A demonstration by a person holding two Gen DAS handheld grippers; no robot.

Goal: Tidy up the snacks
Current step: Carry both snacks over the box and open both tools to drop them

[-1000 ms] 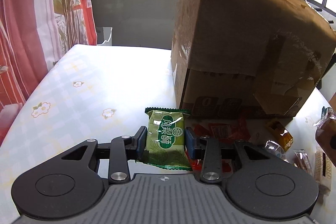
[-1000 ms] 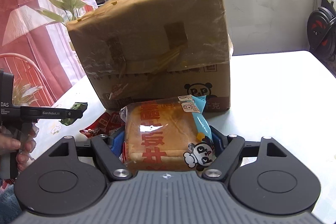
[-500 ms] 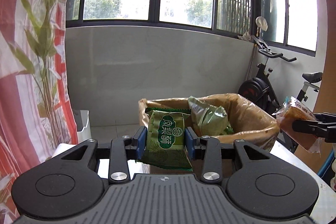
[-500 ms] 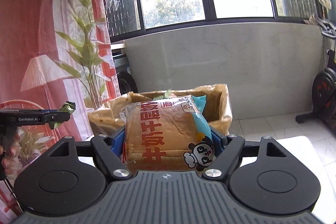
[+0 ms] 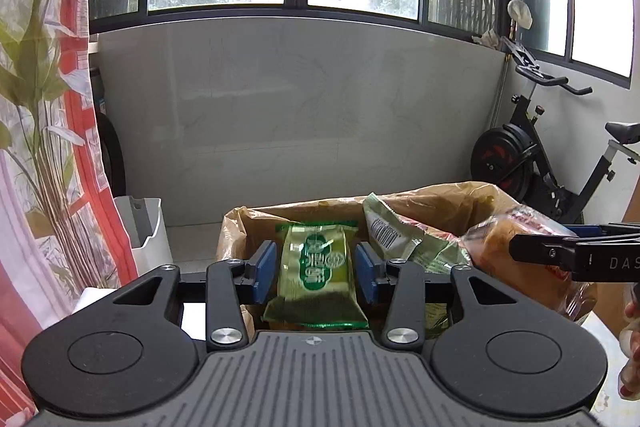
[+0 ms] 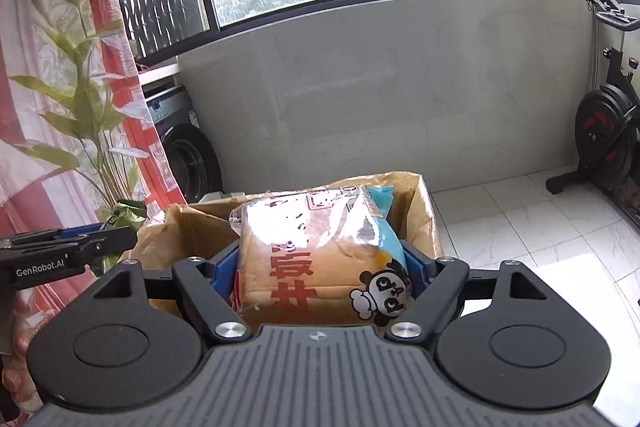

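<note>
Left wrist: the left gripper (image 5: 316, 271) sat above the open cardboard box (image 5: 240, 223), pointing slightly down into it. Its jaws were opening; the green snack packet (image 5: 316, 267) stood between the blue pads (image 5: 266, 269) with a visible gap on both sides, so I'd call it released or about to drop. The packet's long axis ran along the fingers, top edge away from the camera. The box mouth lay directly ahead and below, so the drop line looked clear. Another green bag (image 5: 400, 239) was already inside the box, just right of the packet. The right gripper (image 5: 520, 247) came in from the right edge, carrying the bread pack (image 5: 492, 247) over the box's right rim.

Right wrist: the right gripper (image 6: 320, 267) was clamped on the bread pack (image 6: 320, 251), with the pads pressing both of its sides. The jaws were starting to open, but I saw no gap yet. The pack's long axis ran along the fingers, panda print at the near right. The box (image 6: 428, 219) lay straight ahead and below, with the pack over its opening. The left gripper (image 6: 120, 239) showed at the left edge with a bit of green wrapper (image 6: 124, 213) at its tip, near the box's left wall.

Judgement: both were about equally placed over the box, the left one further along in letting go. Only release remained for either.
</note>
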